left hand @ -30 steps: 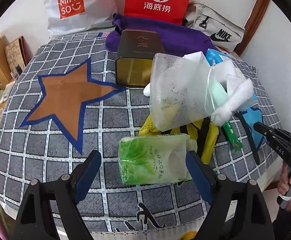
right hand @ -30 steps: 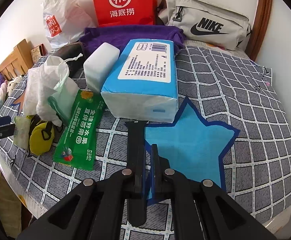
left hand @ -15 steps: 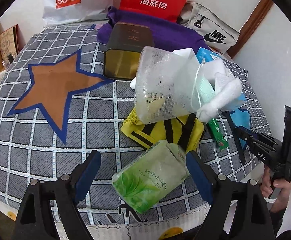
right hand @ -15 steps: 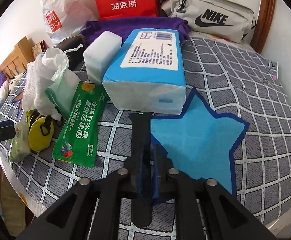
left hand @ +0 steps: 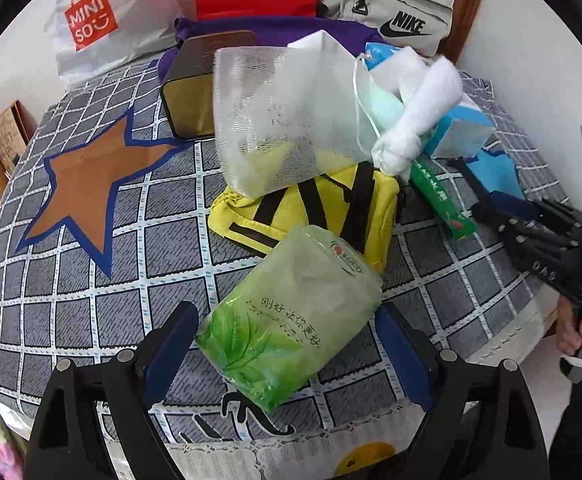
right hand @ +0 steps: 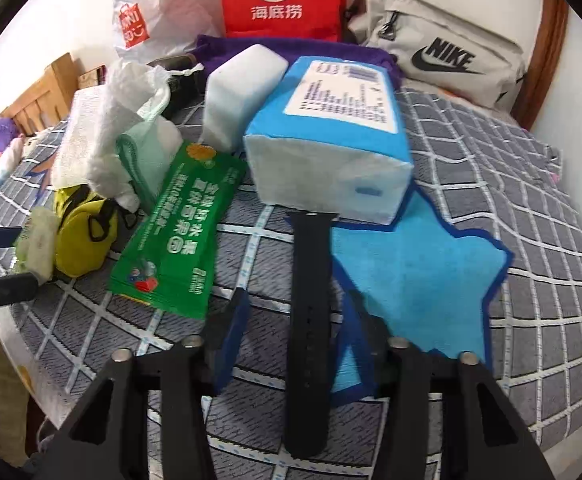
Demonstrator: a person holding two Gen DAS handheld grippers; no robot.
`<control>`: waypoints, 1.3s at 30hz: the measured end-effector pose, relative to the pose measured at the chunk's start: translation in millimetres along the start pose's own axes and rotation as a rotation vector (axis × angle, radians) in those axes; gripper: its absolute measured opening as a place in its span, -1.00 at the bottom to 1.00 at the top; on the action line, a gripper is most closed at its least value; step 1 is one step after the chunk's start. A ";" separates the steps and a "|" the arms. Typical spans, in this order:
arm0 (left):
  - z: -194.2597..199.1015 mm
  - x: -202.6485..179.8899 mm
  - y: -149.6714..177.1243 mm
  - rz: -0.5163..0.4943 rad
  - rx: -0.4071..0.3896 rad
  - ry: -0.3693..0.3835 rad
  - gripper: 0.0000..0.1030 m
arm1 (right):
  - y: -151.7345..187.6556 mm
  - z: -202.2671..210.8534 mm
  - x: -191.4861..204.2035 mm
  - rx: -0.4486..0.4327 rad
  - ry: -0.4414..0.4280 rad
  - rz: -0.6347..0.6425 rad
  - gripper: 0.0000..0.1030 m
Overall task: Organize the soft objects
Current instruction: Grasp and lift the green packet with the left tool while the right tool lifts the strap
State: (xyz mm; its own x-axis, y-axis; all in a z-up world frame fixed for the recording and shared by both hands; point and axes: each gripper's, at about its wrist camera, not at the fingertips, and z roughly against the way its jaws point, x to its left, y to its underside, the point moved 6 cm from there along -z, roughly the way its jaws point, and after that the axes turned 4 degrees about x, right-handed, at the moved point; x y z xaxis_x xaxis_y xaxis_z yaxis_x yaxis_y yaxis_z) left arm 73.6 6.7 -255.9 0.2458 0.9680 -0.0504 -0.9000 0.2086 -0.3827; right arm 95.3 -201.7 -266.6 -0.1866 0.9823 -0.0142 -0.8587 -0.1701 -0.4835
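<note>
A green tissue pack (left hand: 287, 320) lies tilted on the checked bedspread, between the fingers of my left gripper (left hand: 285, 344). That gripper is open wide and its pads do not press the pack. In the right wrist view a black watch strap (right hand: 309, 320) lies flat beside the blue star patch (right hand: 419, 280). My right gripper (right hand: 293, 332) straddles the strap. Its jaws are opening and the pads stand clear of the strap. From the left wrist view the right gripper (left hand: 507, 208) shows at the right, held by a hand (left hand: 579, 332).
Behind the pack lie a yellow pouch (left hand: 331, 208), a white mesh bag (left hand: 283, 120), a green sachet (right hand: 179, 236) and a blue tissue block (right hand: 331, 128). A dark tin (left hand: 195, 84), purple cloth, shopping bags and a grey Nike bag (right hand: 443, 56) line the back. The bed edge runs close below both grippers.
My left gripper came down closer over the green pack, which now looks larger and turned. My right gripper's jaws, shut on the strap before, have parted from it.
</note>
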 end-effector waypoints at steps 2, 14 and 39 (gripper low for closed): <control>-1.1 0.6 -1.5 -0.001 -0.010 -0.018 0.60 | 0.5 2.2 1.3 0.005 -0.004 0.006 -0.60; 33.1 23.0 -17.7 0.033 -0.079 -0.108 0.52 | -15.8 28.2 -6.9 -0.029 -0.015 -0.014 -0.61; 103.0 49.0 -138.9 0.222 -0.288 -0.154 0.52 | -116.6 101.4 -43.9 -0.212 -0.085 -0.116 -0.61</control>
State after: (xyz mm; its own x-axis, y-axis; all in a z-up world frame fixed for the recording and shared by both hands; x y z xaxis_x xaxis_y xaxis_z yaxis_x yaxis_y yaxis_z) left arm 173.6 39.6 -110.2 -0.0203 0.9993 -0.0304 -0.7817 -0.0348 -0.6227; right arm 155.2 -232.9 -120.8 -0.1401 0.9827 0.1212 -0.7588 -0.0279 -0.6507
